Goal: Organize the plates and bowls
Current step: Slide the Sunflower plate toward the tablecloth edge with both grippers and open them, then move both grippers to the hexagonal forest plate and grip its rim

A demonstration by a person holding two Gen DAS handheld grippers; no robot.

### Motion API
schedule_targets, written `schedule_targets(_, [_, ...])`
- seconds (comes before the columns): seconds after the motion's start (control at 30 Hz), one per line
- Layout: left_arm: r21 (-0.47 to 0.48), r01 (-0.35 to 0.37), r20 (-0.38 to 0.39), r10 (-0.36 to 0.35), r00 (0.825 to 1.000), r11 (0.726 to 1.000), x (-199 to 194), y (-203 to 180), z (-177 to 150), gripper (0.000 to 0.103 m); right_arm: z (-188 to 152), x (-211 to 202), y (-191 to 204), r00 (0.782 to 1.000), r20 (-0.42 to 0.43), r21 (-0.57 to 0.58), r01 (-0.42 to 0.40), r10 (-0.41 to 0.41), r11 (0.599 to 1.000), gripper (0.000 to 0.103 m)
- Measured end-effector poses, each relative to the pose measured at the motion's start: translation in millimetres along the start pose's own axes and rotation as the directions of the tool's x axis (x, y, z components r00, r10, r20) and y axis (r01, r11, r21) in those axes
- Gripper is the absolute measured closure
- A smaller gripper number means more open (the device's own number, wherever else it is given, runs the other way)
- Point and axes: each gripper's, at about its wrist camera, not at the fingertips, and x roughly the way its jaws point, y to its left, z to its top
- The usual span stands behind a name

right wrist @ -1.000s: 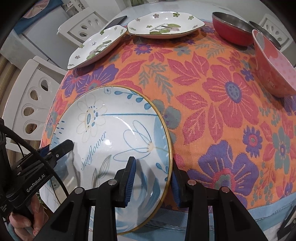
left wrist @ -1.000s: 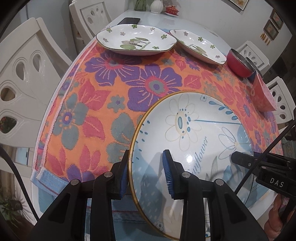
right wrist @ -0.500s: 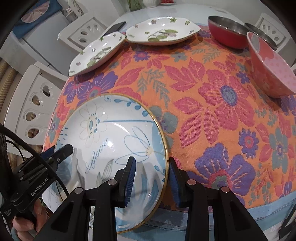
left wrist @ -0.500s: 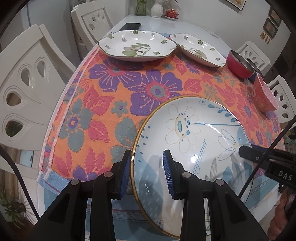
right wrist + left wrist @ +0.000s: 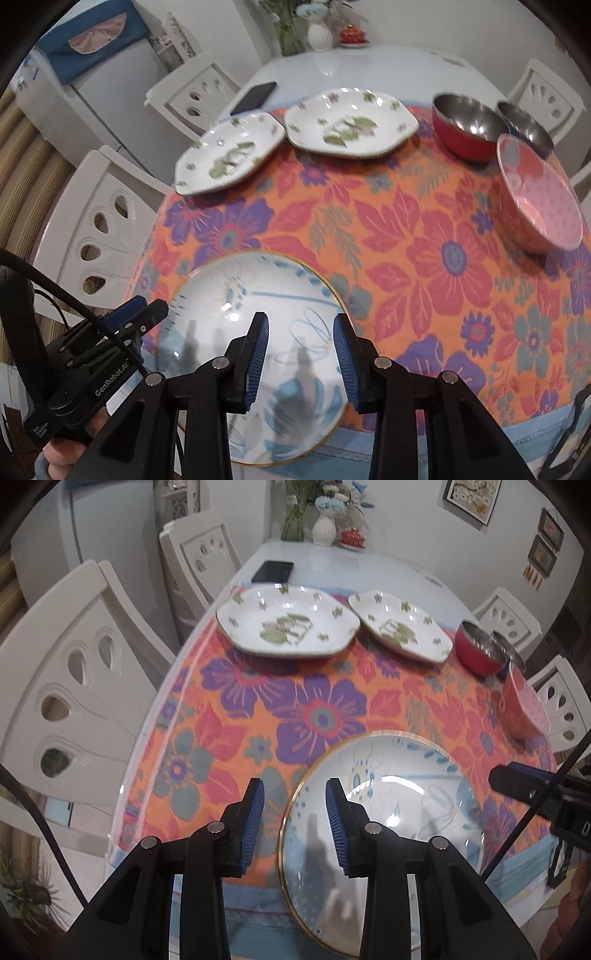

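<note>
Both tongs tilt steeply down above the blue-flowered plate (image 5: 406, 794); left tongs (image 5: 293, 825) and right tongs (image 5: 300, 356) just spread, gripping nothing.

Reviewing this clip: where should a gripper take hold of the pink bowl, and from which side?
Grip the pink bowl by its rim, one finger inside and one outside, coming from above. It stands upright and open-topped, and looks too wide for the jaws to span. The near rim seems best: steel bowls crowd the far side.
</note>
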Motion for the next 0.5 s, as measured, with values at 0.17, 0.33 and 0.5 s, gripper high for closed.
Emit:
schedule_targets(0.17, [-0.003, -0.004, 0.052, 0.004, 0.999, 1.000, -13.7, -0.2, 22.7, 0.065, 15.7, -14.8, 10.7, 0.998, 0.055, -0.025, -0.018, 0.019, 1.000, 0.046])
schedule_targets(0.33, [0.004, -0.001, 0.093, 0.001, 0.996, 1.000, -21.6, -1.9, 43.7, 0.065, 37.2, -22.0, 21.0, 0.996, 0.086, -0.047, -0.032, 0.036, 0.998, 0.046])
schedule_targets(0.5, [0.016, 0.003, 0.113, -0.004, 0.994, 1.000, -21.3, -2.6, 59.8, 0.064, 51.9, -21.7, 27.9, 0.994, 0.099, -0.056, -0.039, 0.045, 0.998, 0.046])
